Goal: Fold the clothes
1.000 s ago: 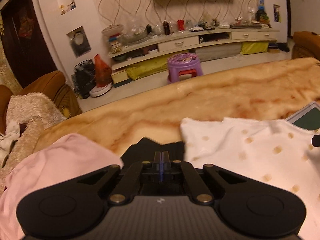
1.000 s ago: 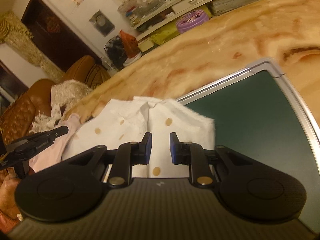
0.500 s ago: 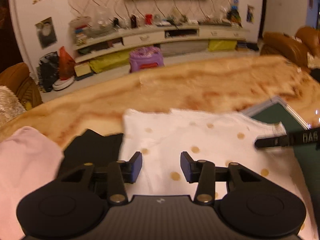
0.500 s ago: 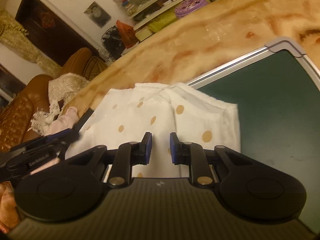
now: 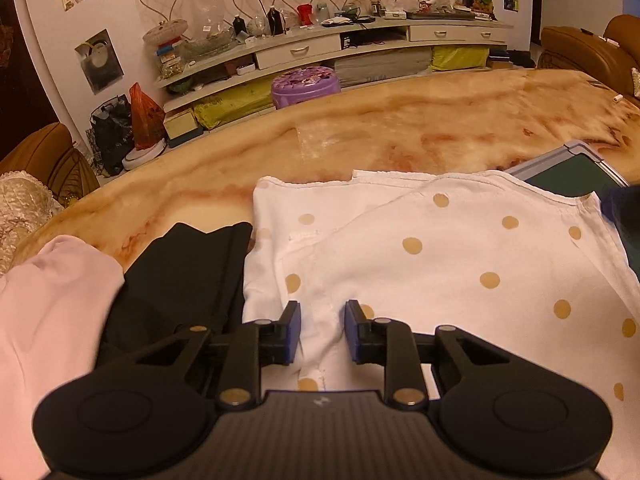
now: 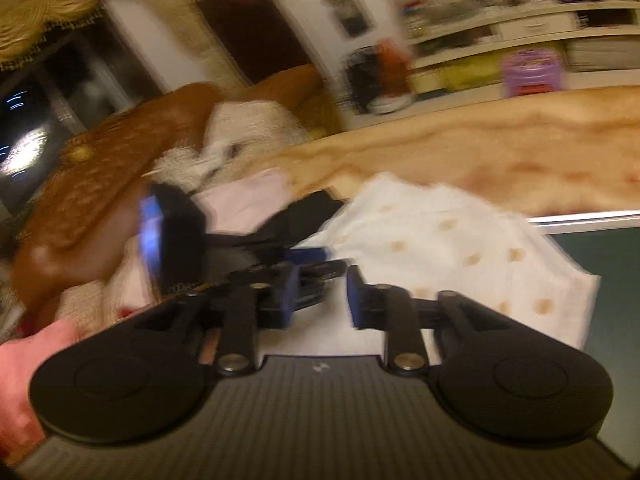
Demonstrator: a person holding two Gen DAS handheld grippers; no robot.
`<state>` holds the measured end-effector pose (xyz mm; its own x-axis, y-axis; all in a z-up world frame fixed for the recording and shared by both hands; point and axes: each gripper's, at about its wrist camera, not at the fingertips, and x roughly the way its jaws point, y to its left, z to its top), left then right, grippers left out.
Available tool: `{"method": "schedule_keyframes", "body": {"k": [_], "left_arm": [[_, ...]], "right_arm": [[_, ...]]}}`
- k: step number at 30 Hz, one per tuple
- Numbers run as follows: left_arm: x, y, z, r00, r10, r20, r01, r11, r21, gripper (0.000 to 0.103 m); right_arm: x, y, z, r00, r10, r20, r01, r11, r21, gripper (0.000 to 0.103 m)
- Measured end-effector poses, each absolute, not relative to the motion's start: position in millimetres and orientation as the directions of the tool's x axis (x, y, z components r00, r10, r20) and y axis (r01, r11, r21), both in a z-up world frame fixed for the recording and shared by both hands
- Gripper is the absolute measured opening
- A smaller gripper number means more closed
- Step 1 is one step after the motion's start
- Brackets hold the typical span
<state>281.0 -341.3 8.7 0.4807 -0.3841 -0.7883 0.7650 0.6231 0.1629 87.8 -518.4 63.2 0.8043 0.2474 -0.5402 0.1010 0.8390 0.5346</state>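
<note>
White garment with tan dots point(image 5: 440, 256) lay creased on marbled surface point(image 5: 400, 132), left gripper point(image 5: 322, 330) jaws closing astride a ridge, unclamped, right gripper point(image 6: 320, 296) jaws opening, empty, shelving point(image 5: 360, 44) behind.

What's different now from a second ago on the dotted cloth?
The left gripper came down over the white dotted garment, opened, and is closing with a ridge of cloth between its pads. The right gripper swung left off the garment, jaws opening, empty. The black and pink clothes stayed put.

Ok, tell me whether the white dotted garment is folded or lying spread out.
Partly folded. On the white dotted garment a layer with a diagonal edge lies over another, and it forms a compact rectangle on the table.
</note>
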Motion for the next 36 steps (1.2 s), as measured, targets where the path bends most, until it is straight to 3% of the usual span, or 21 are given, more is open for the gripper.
{"method": "schedule_keyframes", "body": {"k": [5, 7, 11, 13, 14, 20, 23, 25, 27, 31, 36], "left_arm": [[282.0, -343.6, 9.1, 0.484, -0.383, -0.787, 0.768, 0.617, 0.173, 0.026], [283.0, -343.0, 9.1, 0.483, -0.386, -0.786, 0.767, 0.619, 0.167, 0.026], [282.2, -343.5, 8.7, 0.486, -0.381, -0.786, 0.77, 0.612, 0.18, 0.022], [282.4, -342.6, 8.9, 0.488, -0.379, -0.786, 0.769, 0.613, 0.182, 0.019], [282.7, -341.9, 9.2, 0.489, -0.379, -0.786, 0.767, 0.616, 0.181, 0.017], [284.3, -323.6, 37.5, 0.462, -0.508, -0.727, 0.751, 0.661, 0.015, 0.014], [277.2, -321.7, 50.4, 0.435, -0.56, -0.706, 0.77, 0.638, -0.032, 0.014], [270.7, -323.0, 50.3, 0.419, -0.568, -0.708, 0.782, 0.622, -0.036, 0.015], [263.3, -324.8, 47.4, 0.394, -0.585, -0.708, 0.801, 0.597, -0.047, 0.015], [248.4, -338.2, 41.1, 0.294, -0.638, -0.712, 0.857, 0.506, -0.1, 0.016], [220.8, -364.7, 25.8, 0.2, -0.62, -0.759, 0.915, 0.396, -0.082, 0.031]], "right_arm": [[80.9, -567.7, 31.1, 0.771, 0.033, -0.636, 0.393, 0.761, 0.516, 0.033], [81.9, -580.2, 11.8, 0.737, 0.041, -0.675, 0.438, 0.732, 0.522, 0.033], [82.7, -584.0, -6.8, 0.743, 0.118, -0.659, 0.402, 0.708, 0.58, 0.033], [86.2, -578.8, -9.1, 0.735, 0.13, -0.665, 0.387, 0.725, 0.57, 0.018], [86.5, -572.4, -4.6, 0.741, 0.11, -0.662, 0.383, 0.741, 0.551, 0.003], [79.8, -499.8, 37.6, 0.802, 0.077, -0.592, 0.203, 0.898, 0.392, 0.002], [85.4, -438.5, 34.2, 0.733, 0.096, -0.673, 0.043, 0.981, 0.187, 0.003], [93.1, -417.2, 19.3, 0.666, 0.102, -0.739, -0.008, 0.992, 0.13, 0.004], [93.8, -414.1, 9.9, 0.636, 0.115, -0.763, -0.015, 0.99, 0.138, 0.009], [90.0, -433.0, 6.7, 0.639, 0.179, -0.748, 0.025, 0.967, 0.253, 0.011], [81.9, -428.8, 3.8, 0.676, 0.176, -0.715, 0.018, 0.967, 0.255, 0.012]]}}
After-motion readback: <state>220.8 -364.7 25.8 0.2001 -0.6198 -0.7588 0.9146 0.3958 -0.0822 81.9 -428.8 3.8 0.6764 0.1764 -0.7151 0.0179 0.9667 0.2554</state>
